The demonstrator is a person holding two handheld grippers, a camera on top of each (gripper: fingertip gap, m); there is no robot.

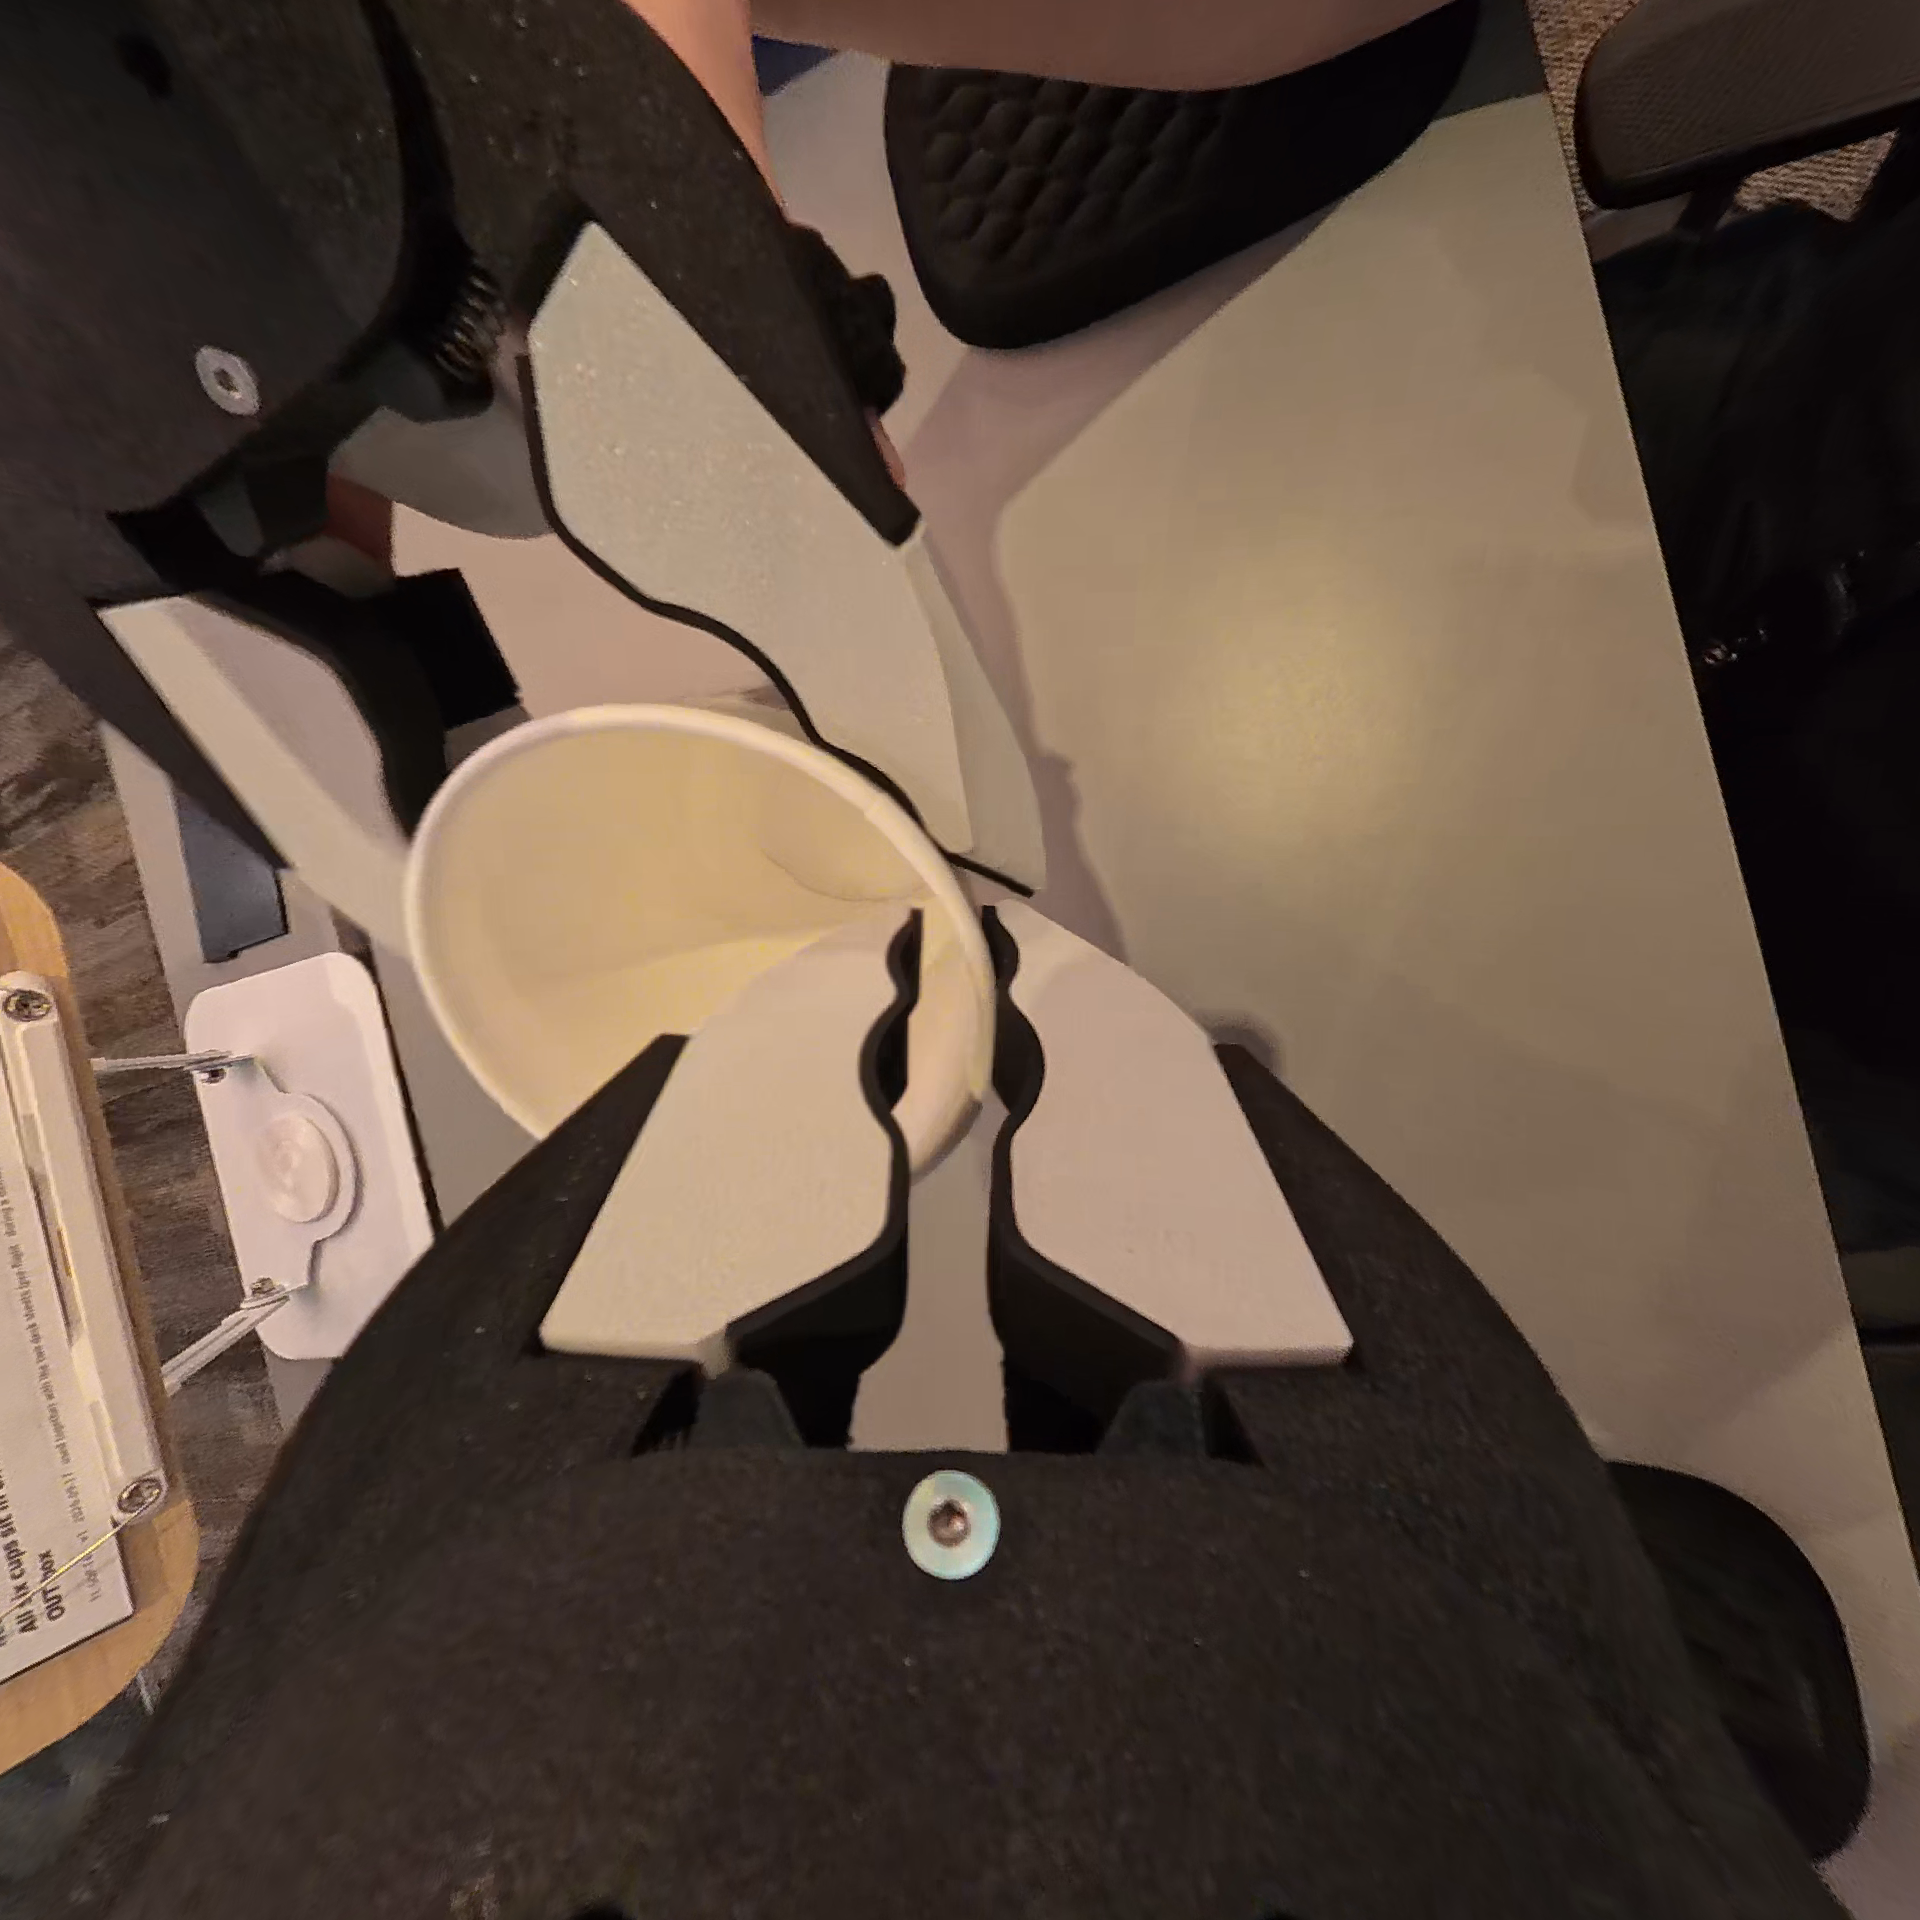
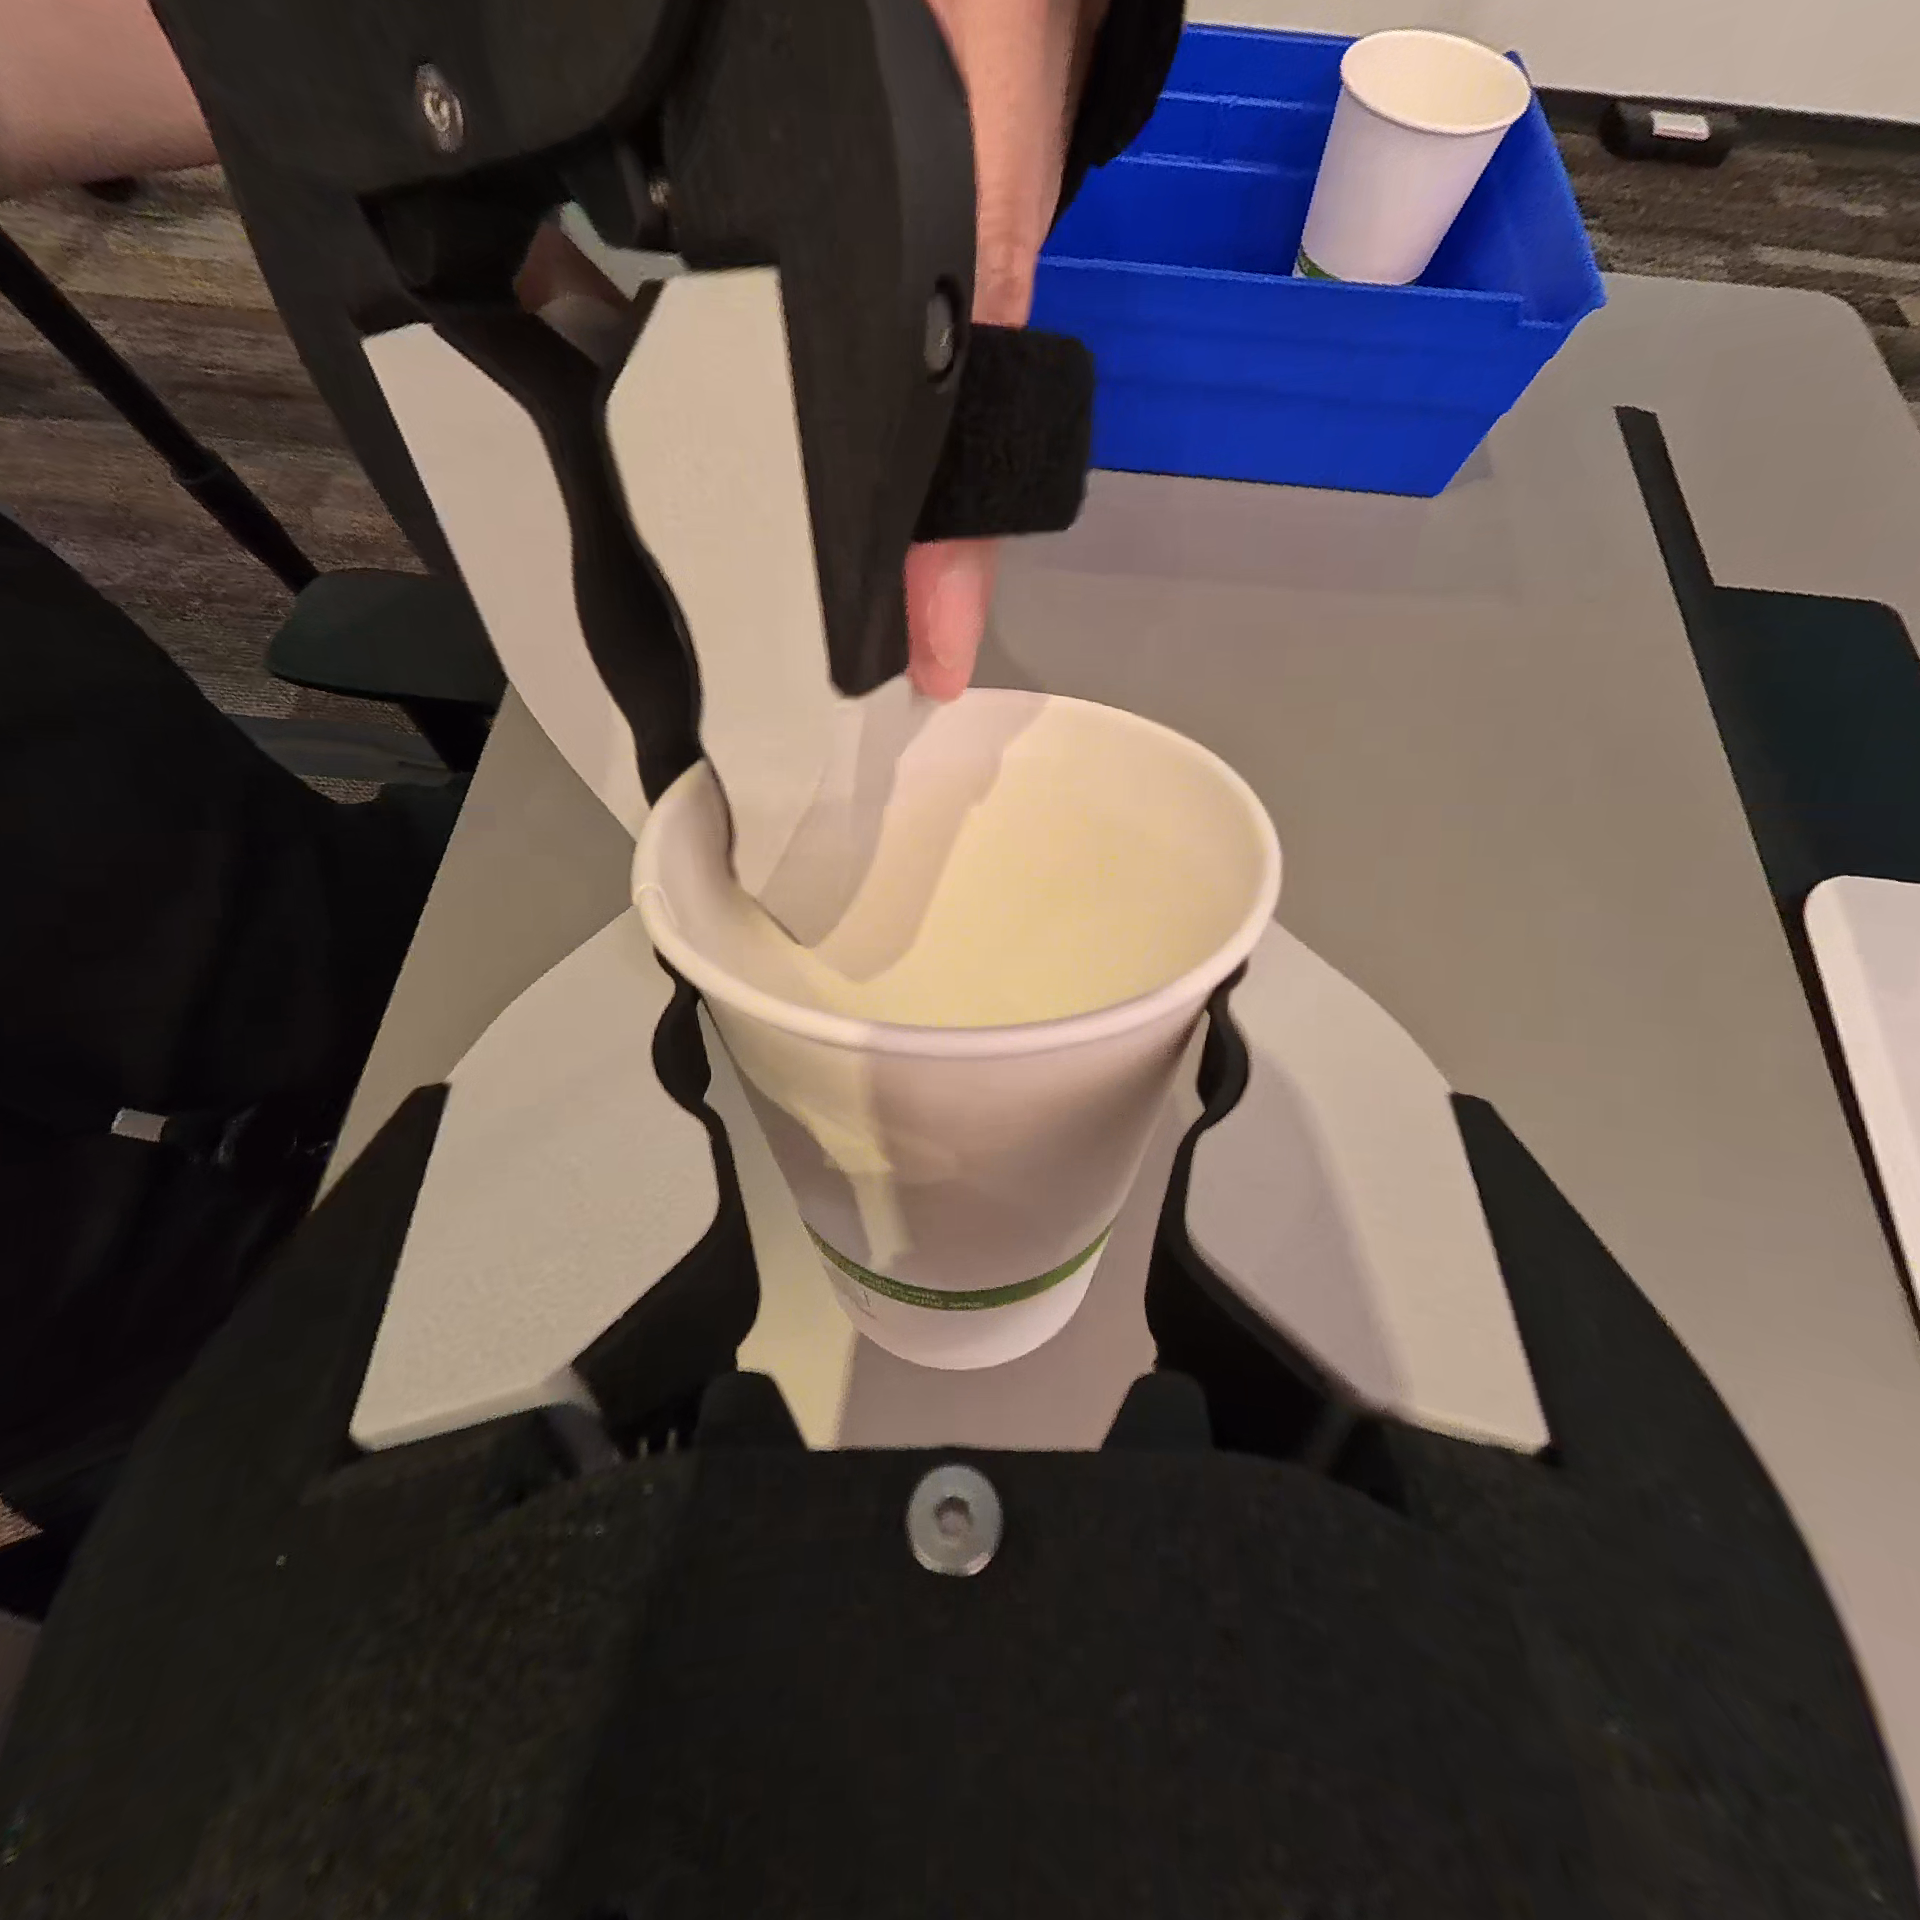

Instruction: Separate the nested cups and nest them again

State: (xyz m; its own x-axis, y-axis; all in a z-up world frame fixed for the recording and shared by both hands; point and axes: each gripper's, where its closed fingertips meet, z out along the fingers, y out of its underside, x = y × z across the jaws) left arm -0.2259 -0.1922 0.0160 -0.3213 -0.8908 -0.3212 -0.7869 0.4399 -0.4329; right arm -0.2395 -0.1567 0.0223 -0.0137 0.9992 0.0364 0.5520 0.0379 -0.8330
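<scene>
A white paper cup (image 2: 966,1132) with a green band near its base is held upright just above the grey table (image 2: 1455,727). My right gripper (image 2: 951,1003) is shut on the cup's body, one finger on each side below the rim. My left gripper (image 2: 691,847) comes down from above and is shut on the cup's left rim, one finger inside and one outside. In the left wrist view the cup (image 1: 665,935) lies between the right gripper's fingers (image 1: 727,520), and my left gripper (image 1: 951,925) pinches its wall. I cannot tell whether a second cup sits nested inside.
A blue bin (image 2: 1299,353) stands at the table's far end with another white paper cup (image 2: 1403,156) leaning inside it. A white object (image 2: 1870,1039) lies at the right edge. Black chairs (image 1: 1143,177) surround the table. A wooden clipboard (image 1: 62,1299) lies lower left.
</scene>
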